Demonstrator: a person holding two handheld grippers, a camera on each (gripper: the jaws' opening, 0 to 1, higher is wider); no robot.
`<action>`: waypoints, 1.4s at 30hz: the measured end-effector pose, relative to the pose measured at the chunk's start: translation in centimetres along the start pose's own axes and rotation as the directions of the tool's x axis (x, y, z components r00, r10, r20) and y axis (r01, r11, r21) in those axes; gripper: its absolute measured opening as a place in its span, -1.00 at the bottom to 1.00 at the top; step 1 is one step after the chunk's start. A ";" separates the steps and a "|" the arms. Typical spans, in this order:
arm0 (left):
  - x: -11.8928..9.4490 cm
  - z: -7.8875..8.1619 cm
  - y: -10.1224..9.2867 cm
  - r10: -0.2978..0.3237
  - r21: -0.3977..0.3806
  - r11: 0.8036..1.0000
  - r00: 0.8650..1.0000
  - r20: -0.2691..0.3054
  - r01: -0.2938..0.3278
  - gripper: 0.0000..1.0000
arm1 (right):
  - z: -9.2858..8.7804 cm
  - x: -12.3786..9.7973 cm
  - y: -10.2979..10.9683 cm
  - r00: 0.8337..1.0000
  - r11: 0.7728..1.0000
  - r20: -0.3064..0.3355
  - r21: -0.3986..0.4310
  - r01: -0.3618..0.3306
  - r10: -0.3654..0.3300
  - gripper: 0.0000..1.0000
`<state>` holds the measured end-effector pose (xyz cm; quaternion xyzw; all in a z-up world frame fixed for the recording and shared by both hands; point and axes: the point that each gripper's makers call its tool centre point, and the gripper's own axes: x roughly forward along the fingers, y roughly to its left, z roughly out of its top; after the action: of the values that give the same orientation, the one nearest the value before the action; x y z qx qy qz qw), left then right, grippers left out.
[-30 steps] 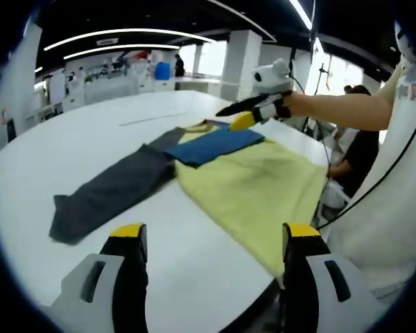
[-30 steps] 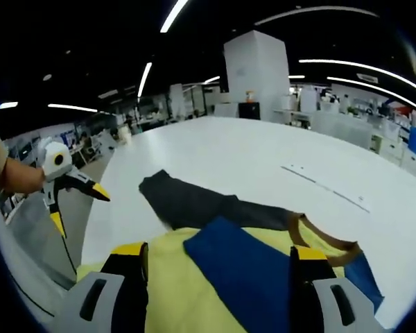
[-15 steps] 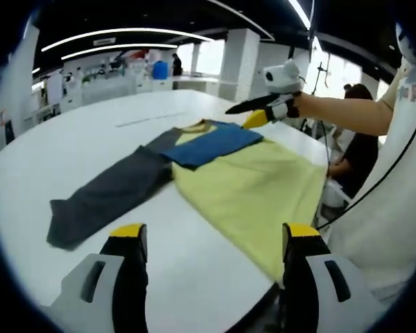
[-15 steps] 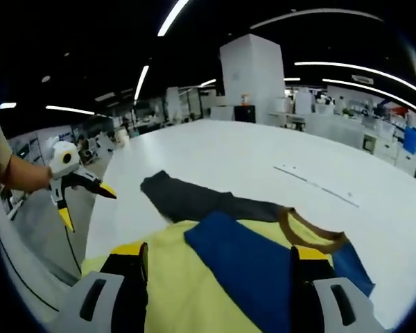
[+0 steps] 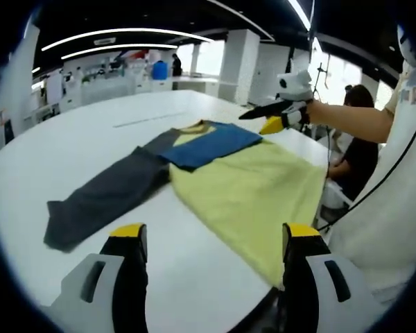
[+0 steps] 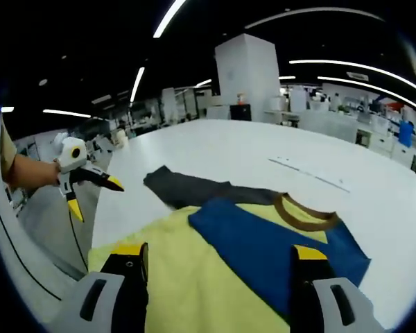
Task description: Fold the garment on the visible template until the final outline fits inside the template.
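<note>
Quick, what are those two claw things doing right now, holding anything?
Left gripper: open, holding nothing, above the table.
Right gripper: open, holding nothing, over the shirt.

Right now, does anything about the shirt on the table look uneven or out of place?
One blue sleeve is folded across the yellow shirt, but the grey sleeve lies stretched out on the white table.

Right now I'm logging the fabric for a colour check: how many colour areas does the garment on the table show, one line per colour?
Yellow body: 1
Blue folded sleeve: 1
Dark grey sleeve: 1
Brown collar: 1
Total: 4 colour areas on one garment, lying on the white table.
</note>
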<state>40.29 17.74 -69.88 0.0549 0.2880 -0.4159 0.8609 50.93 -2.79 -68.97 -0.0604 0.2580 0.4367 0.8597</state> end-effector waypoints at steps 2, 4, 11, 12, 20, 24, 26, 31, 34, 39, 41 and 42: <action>0.1 0.1 0.0 -0.001 -0.003 1.000 1.000 0.002 0.001 0.54 | -0.5 -0.5 -0.1 1.000 1.000 -0.009 0.003 0.004 -0.004 0.63; 0.1 0.1 -0.1 -0.001 -0.001 1.000 1.000 -0.001 0.001 0.54 | -0.8 -0.9 -0.1 1.000 1.000 -0.008 0.007 0.009 -0.009 0.63; 0.4 0.3 0.0 0.001 -0.004 1.000 1.000 0.004 -0.001 0.54 | -1.6 -1.9 0.6 1.000 1.000 -0.013 0.006 0.010 -0.010 0.63; 0.4 0.3 0.1 0.004 -0.006 1.000 1.000 0.007 -0.004 0.54 | -1.7 -2.2 0.7 1.000 1.000 -0.011 0.004 0.011 -0.011 0.63; 0.3 0.1 0.9 0.028 -0.013 1.000 1.000 0.008 -0.028 0.54 | -2.4 -3.6 1.0 1.000 1.000 -0.006 0.005 0.015 -0.015 0.63; 0.2 0.1 1.4 0.041 -0.012 0.999 0.999 0.005 -0.041 0.54 | -2.9 -4.2 1.2 1.000 1.000 -0.011 0.005 0.015 -0.015 0.63; 0.2 0.0 1.8 0.047 -0.013 0.999 0.999 0.002 -0.047 0.54 | -3.1 -4.5 1.2 1.000 1.000 -0.012 0.006 0.016 -0.016 0.63; 0.0 0.0 2.7 0.067 -0.010 0.998 0.998 -0.005 -0.067 0.53 | -3.4 -4.9 1.1 1.000 1.000 -0.016 0.010 0.021 -0.020 0.62; -0.2 0.0 3.7 0.084 -0.008 0.996 0.996 -0.007 -0.084 0.54 | -3.4 -5.3 1.2 1.000 1.000 -0.016 0.006 0.023 -0.022 0.62; -0.7 0.4 5.3 0.120 -0.008 0.993 0.993 -0.005 -0.120 0.53 | -3.9 -5.9 1.3 0.999 1.000 -0.022 0.005 0.027 -0.027 0.62; -0.9 0.4 5.8 0.131 -0.009 0.991 0.991 -0.006 -0.131 0.53 | -4.0 -6.1 1.3 0.999 1.000 -0.024 0.006 0.030 -0.030 0.62; -1.0 0.4 6.2 0.139 -0.010 0.990 0.990 -0.006 -0.139 0.53 | -4.1 -6.2 1.3 0.999 0.999 -0.026 0.006 0.032 -0.032 0.62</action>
<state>44.62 22.28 -69.93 0.0716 0.2879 -0.3534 0.8872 45.26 -7.80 -69.29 -0.0677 0.2694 0.4213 0.8634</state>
